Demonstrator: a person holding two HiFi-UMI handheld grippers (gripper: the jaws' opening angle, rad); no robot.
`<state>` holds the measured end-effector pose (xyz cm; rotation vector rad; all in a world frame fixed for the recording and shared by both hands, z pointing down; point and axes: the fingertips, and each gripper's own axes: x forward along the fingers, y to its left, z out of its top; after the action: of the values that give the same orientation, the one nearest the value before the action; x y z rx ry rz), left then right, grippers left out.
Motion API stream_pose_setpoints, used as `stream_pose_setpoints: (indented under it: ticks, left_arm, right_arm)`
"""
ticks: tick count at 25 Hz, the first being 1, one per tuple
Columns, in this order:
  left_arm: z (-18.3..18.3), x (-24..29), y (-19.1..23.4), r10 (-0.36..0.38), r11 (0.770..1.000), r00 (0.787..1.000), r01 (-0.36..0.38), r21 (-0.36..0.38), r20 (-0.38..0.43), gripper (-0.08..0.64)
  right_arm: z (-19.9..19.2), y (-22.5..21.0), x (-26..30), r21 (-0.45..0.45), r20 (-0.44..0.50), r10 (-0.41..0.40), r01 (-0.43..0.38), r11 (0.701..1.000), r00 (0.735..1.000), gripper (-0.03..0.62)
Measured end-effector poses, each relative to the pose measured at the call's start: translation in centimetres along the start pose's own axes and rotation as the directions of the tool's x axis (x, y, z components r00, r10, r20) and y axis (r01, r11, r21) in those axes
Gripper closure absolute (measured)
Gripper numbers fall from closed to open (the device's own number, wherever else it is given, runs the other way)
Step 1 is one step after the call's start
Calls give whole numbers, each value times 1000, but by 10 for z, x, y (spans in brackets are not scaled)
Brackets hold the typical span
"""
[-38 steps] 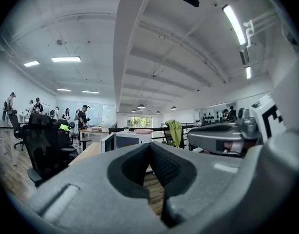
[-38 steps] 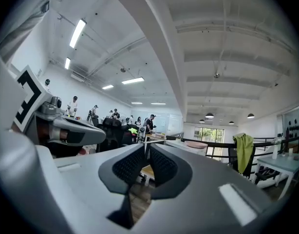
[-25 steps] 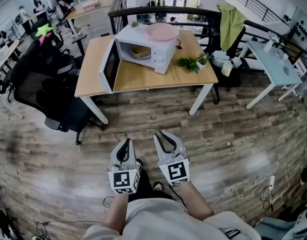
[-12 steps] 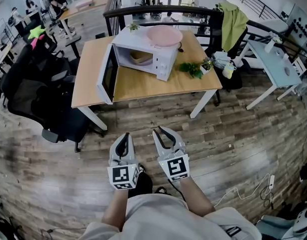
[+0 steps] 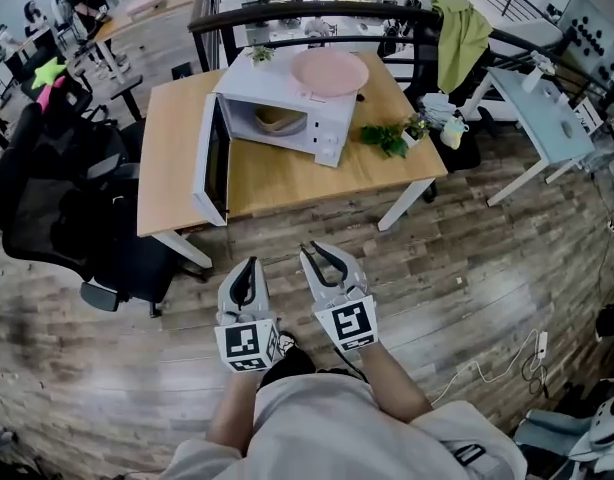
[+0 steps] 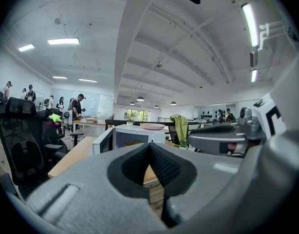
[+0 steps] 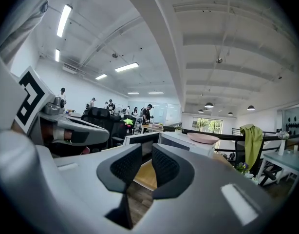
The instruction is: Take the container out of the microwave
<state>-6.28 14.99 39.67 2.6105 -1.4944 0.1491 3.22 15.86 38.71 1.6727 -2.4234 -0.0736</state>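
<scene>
Wood-plank flooring runs up to a light wooden table with white legs. On the table stands a white boxy microwave oven, its front turned toward the person and a little to the left in the head view. Its dark-windowed door hangs wide open on the left side, out past the table's near edge.

Inside the open cavity sits a shallow tan container. It is upright with its mouth facing up, and its wider span lies across the cavity's width. Whether it is round or oval I cannot tell. A flat pink dish rests on the oven's top, and a small green leafy plant sits on the table just to the right of the microwave.

Both tools are held over the floor, well short of the table, pointing toward it. The grey left gripper has its pads meeting at the tips, with nothing between them. The grey right gripper has just been opening. Its jaws stand slightly apart and hold nothing.
</scene>
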Motion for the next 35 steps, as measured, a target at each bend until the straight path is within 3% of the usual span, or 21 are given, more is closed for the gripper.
stream_pose_setpoints:
  ticks: [6,17,25,35]
  left_arm:
    - [-2,25,29,-23,1000,1000,23,-9,4,558]
    - [-9,74,43,-59,998,998,58,-18,-36,558]
    - [-10,138,50,-57,998,996,57,-10,-70,558]
    - [-18,204,66,-7,1000,993,4,-27,-117,558]
  right_arm:
    - [1,-1,31,4,-6,-30,30,1000,1000,513]
    - [-13,-31,81,22,-51,-55,56,998,997,513]
    - [-20,-68,128,22,-66,-30,32,999,997,512]
    - [-37,-108,186,44,-87,21,-17,999,996,512]
